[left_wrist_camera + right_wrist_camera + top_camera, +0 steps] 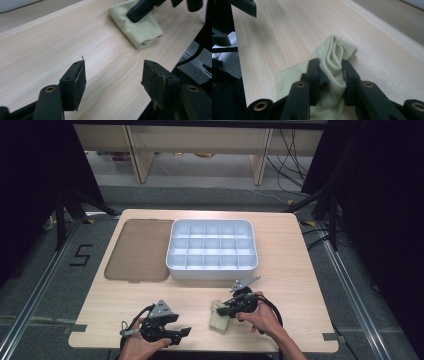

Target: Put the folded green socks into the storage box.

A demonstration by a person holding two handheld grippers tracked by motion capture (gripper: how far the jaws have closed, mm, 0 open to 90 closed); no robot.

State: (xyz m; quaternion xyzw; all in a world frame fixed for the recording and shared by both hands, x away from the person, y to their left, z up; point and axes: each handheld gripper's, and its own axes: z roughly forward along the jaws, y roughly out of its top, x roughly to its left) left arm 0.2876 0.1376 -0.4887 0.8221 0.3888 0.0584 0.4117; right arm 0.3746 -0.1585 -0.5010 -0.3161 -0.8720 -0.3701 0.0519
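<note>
R gripper [226, 309], lower centre-right of high view, jaws clamped on a folded pale-green cloth [219, 317] lying on the wooden table [300, 285]; the fabric bunches up betw. its pads [318, 75]. L gripper [184, 332] at lower left, jaws apart w/ nothing betw. them. White divided tray [212, 247] upper centre, brown lid [137, 250] just left of it.

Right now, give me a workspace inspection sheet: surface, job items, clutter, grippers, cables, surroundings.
Surface: wooden table, bare wood near the front edge.
Job's things: pale green folded cloth near the front edge; white compartment tray behind it, compartments look empty.
Clutter: brown translucent lid flat, left of the tray.
Grippers: right gripper clamped on the cloth; left gripper open, nothing between its jaws.
Cables: black cable loops at each gripper.
Surroundings: floor with rails, loose cables behind the table.
</note>
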